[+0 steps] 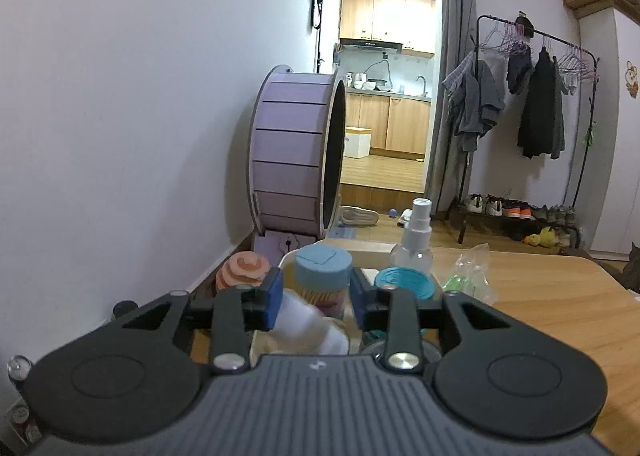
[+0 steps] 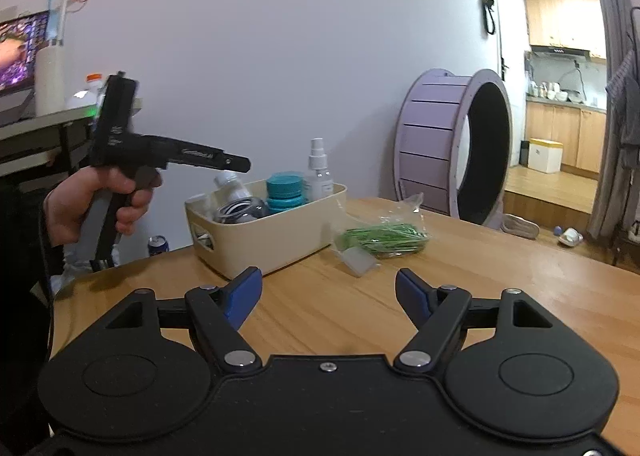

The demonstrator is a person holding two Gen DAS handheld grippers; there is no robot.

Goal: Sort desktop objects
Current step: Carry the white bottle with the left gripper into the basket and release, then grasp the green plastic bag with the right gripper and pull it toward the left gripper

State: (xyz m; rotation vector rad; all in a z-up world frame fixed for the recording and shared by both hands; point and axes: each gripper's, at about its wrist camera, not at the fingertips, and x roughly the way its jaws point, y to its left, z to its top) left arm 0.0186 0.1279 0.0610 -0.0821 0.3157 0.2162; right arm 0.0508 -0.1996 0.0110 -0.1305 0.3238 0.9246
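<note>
A beige bin (image 2: 276, 232) stands on the wooden table (image 2: 500, 296) and holds a teal-lidded jar (image 2: 285, 191), a clear spray bottle (image 2: 319, 171), a dark round jar (image 2: 240, 211) and a tilted white bottle (image 2: 230, 181). My left gripper (image 1: 316, 302) hovers open over the bin. The blurred white bottle (image 1: 304, 320) lies between and below its blue pads, with a blue-lidded jar (image 1: 322, 268) just ahead. A hand holds that gripper (image 2: 240, 164) at the bin's left end. My right gripper (image 2: 328, 288) is open above bare table, with nothing between its fingers.
A clear bag of green ties (image 2: 384, 236) and a small clear plastic box (image 2: 358, 260) lie right of the bin. A purple wheel (image 2: 452, 143) stands on the floor beyond the table. A clothes rack (image 1: 536, 107) is at the far right, a desk with a monitor (image 2: 16, 51) at the left.
</note>
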